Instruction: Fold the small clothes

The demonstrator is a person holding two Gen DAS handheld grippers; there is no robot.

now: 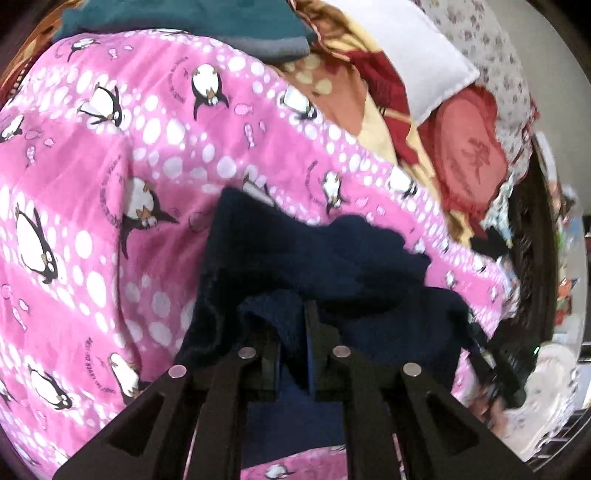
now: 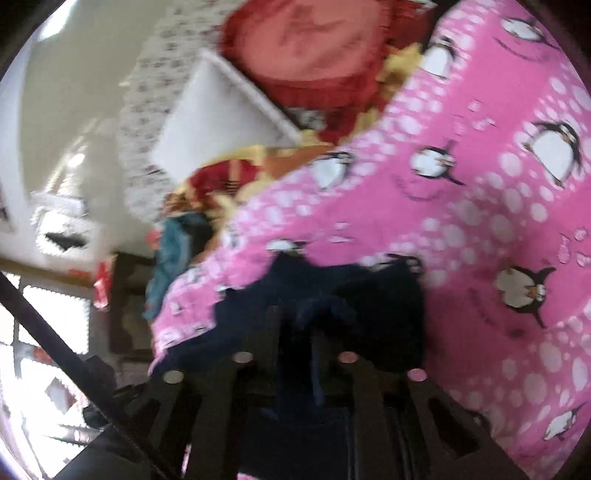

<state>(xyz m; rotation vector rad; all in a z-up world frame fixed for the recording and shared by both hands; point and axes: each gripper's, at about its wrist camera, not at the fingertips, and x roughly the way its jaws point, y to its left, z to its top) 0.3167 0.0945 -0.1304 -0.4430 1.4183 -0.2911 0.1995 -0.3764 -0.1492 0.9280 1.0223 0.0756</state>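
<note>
A small navy blue garment (image 1: 332, 266) hangs over a pink penguin-print blanket (image 1: 110, 184). My left gripper (image 1: 293, 332) is shut on one edge of the navy cloth, which bunches between its black fingers. In the right wrist view the same navy garment (image 2: 332, 291) drapes in front of the pink blanket (image 2: 480, 184), and my right gripper (image 2: 295, 332) is shut on another part of it. The right view is blurred. My right gripper also shows at the lower right of the left wrist view (image 1: 495, 373), partly hidden by cloth.
A teal garment (image 1: 184, 22) lies at the far end of the blanket. A white pillow (image 1: 417, 55), a red round cushion (image 1: 469, 147) and yellow-red bedding (image 1: 351, 92) lie to the right. A dark basket (image 1: 532, 258) stands past the bed edge.
</note>
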